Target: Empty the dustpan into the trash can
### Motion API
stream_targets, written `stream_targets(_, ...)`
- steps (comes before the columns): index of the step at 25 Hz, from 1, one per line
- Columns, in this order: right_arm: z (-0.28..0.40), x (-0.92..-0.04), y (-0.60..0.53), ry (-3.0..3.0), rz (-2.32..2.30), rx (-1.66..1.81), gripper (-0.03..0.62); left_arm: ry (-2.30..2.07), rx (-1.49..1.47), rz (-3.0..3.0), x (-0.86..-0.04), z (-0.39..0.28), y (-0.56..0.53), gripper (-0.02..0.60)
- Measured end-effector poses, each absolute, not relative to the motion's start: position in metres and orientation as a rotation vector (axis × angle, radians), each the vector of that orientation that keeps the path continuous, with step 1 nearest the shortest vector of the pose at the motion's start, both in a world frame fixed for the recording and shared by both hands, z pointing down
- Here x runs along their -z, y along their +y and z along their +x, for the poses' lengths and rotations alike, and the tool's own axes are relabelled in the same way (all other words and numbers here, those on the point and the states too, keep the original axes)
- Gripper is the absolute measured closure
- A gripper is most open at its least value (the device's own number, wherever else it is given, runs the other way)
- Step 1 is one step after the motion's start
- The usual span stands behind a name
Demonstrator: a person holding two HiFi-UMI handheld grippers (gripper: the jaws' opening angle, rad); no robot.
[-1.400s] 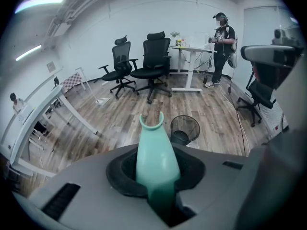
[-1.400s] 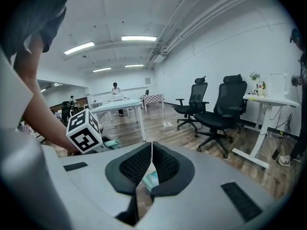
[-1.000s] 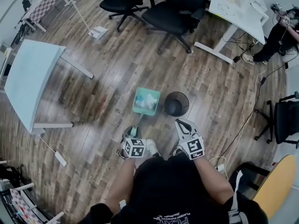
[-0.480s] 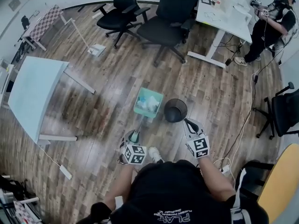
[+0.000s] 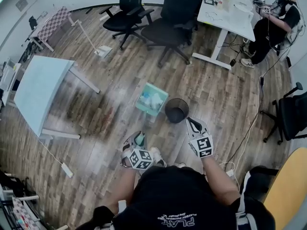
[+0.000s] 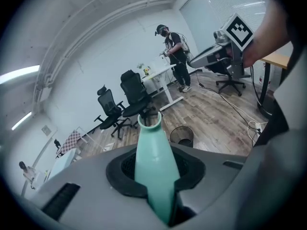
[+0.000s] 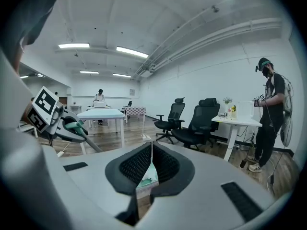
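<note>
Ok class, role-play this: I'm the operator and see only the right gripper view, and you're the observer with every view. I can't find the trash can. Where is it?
Observer: The trash can stands on the floor, just ahead of the right gripper in the head view.
Operator: Is the dustpan over it?
Observer: No. The dustpan is beside the can, to its left in the head view, not over the opening.
Operator: Is the handle gripped?
Observer: Yes. The left gripper is shut on the teal handle.
</note>
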State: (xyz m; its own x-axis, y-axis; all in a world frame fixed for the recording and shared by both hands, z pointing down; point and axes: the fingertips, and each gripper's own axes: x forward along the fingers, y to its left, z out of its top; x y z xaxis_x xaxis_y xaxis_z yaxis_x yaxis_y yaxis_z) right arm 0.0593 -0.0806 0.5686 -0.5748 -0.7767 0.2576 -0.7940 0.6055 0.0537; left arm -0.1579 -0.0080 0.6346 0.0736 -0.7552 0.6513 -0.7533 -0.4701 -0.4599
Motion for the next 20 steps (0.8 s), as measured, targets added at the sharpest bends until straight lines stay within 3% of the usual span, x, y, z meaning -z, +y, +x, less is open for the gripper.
stream_targets(20,0.117,-0.582,0.006,-2.581,1.267,-0.135,0.568,1.120,1.561,-1.997,-0.653,-0.068,0.018,0.469)
